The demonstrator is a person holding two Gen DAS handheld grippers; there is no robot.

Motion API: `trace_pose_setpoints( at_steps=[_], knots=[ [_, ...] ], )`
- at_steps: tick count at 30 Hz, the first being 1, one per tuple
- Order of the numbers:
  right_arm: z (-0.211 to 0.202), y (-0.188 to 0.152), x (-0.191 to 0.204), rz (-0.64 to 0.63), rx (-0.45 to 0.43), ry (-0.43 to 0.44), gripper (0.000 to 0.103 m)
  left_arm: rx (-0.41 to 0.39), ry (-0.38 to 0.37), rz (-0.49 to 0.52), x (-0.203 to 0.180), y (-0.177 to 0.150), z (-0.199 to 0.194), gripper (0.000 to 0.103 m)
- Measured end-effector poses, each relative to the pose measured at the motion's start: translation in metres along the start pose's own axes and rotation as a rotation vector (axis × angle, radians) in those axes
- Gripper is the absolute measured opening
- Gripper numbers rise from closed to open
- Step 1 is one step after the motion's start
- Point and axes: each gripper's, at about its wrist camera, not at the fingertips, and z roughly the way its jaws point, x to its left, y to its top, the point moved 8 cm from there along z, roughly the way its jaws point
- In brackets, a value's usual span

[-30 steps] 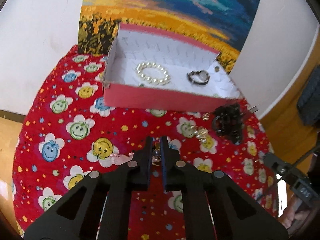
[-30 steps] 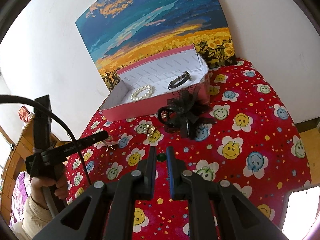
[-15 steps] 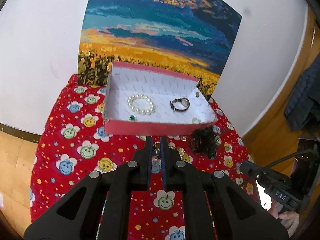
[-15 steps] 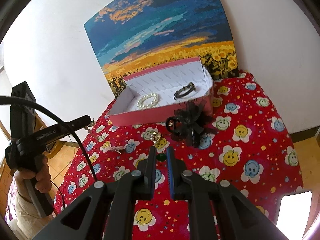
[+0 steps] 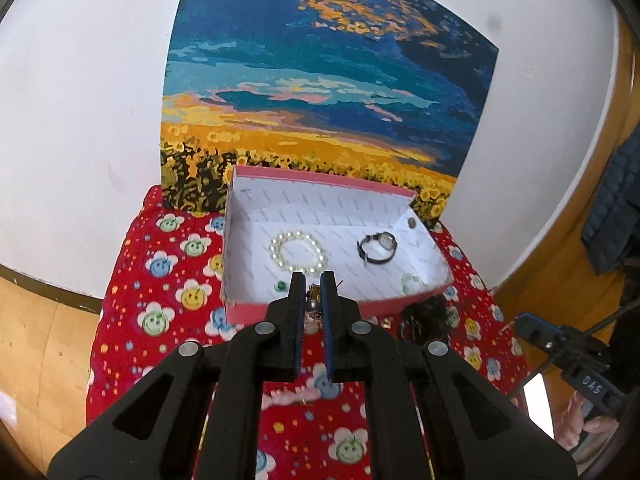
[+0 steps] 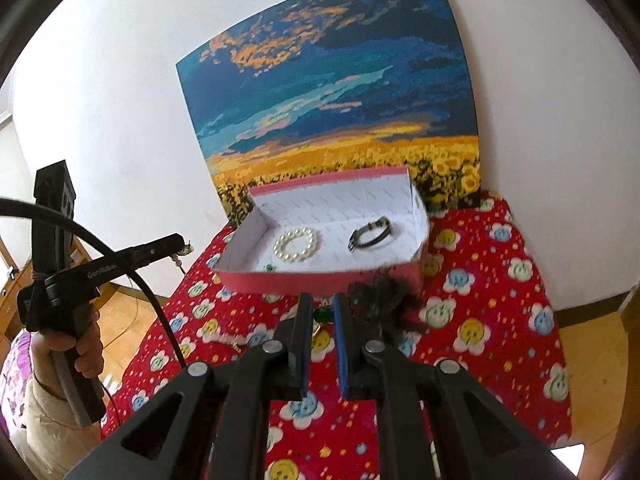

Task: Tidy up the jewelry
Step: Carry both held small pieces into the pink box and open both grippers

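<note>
Since the earlier frame both grippers have risen off the red smiley-flower cloth (image 5: pixel 160 280). The box now sits lower in each view and more of the sunflower painting (image 5: pixel 320 80) shows above it.

Item 1: a beaded drop earring (image 5: pixel 313 312) is pinched between the clenched jaws of the left gripper (image 5: pixel 313 280). The right wrist view confirms it, with the earring dangling free below that gripper's tip, clear of the cloth.

Item 2: a green-stone trinket (image 6: pixel 322 313) is clamped between the closed jaws of the right gripper (image 6: pixel 322 300), also lifted off the cloth.

Destination: the pink box (image 5: pixel 248 312), open-topped and white-lined, lies at 12 o'clock from both claws and below them. Its long axis runs 9 to 3 across both views. It already holds a pearl bracelet (image 5: pixel 298 252) toward 9 and a wristwatch (image 5: pixel 378 246) toward 3.

Governing relation: in its own view, the left gripper's tips overlap the box's near wall. The right gripper's tips stop short of that wall, with a black lace hair bow (image 6: pixel 380 292) at 1 o'clock just ahead.

Assessment: the left hand appears nearer to the box and has the cleaner line. The bare floor between bracelet and near wall is the likely drop spot for either piece.
</note>
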Motion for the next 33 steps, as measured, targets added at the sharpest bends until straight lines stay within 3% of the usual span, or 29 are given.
trace_pose_setpoints(
  at_steps=[12, 17, 24, 33],
  knots=[
    [0.022, 0.044, -0.017, -0.02, -0.011, -0.053, 0.011, 0.018, 0.05, -0.016, 0.022, 0.024, 0.075, 0.006],
    [0.045, 0.054, -0.026, -0.005, 0.005, -0.065, 0.011, 0.04, 0.102, -0.015, 0.037, 0.022, 0.11, 0.006],
    [0.081, 0.063, -0.04, 0.017, 0.031, -0.081, 0.011, 0.087, 0.11, -0.042, 0.054, 0.014, 0.147, 0.006],
    [0.13, 0.064, -0.056, 0.03, 0.088, -0.104, 0.011, 0.122, 0.134, -0.038, 0.062, 0.004, 0.167, 0.006]
  ],
)
